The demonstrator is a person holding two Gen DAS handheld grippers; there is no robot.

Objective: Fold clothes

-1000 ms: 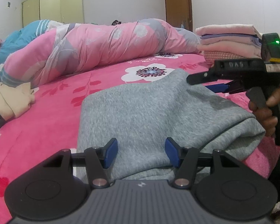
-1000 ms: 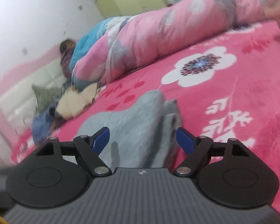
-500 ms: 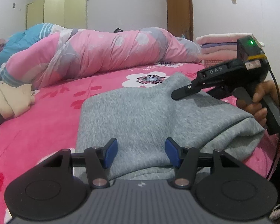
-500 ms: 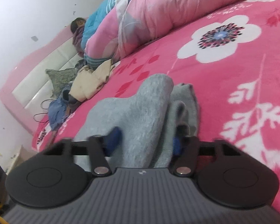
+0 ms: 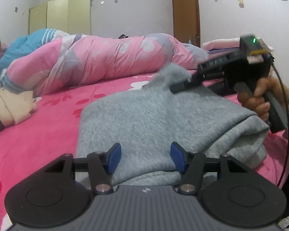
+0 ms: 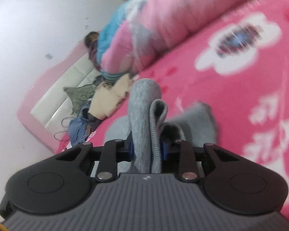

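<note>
Bedroom scene: a bed with a hot pink flowered blanket [image 5: 54,119], a rolled-up pink quilt [image 5: 98,61] lying across it beyond both grippers, pale wardrobe [image 5: 63,17] and a brown door [image 5: 186,13] against the back wall. A stack of folded clothes [image 5: 219,45] sits behind the right gripper, mostly hidden by it.

The grey sweater [image 5: 144,115] is lying partly folded on the blanket, right in front of the left gripper [image 5: 145,156] and spreading out ahead of it. That gripper's blue pads sit wide apart with the near edge of the sweater bunched up between them — the pads aren't pressing on it, so it's open and just parked at the hem.

The right gripper [image 6: 147,151] is a different story: its jaws are clamped tight on a thick fold of the grey knit, ribbed edge and all, and the fabric stands up in a hump just past the fingertips. From the left side you can see that corner of the sweater lifted off the pile. The person's hand [image 5: 260,98] is wrapped around the pistol-style handle, fingers curled around the grip, gripper pointing in across the sweater — it looks a bit motion-blurred.

A beige garment [image 5: 11,105] is crumpled off to the left gripper's far left.
</note>
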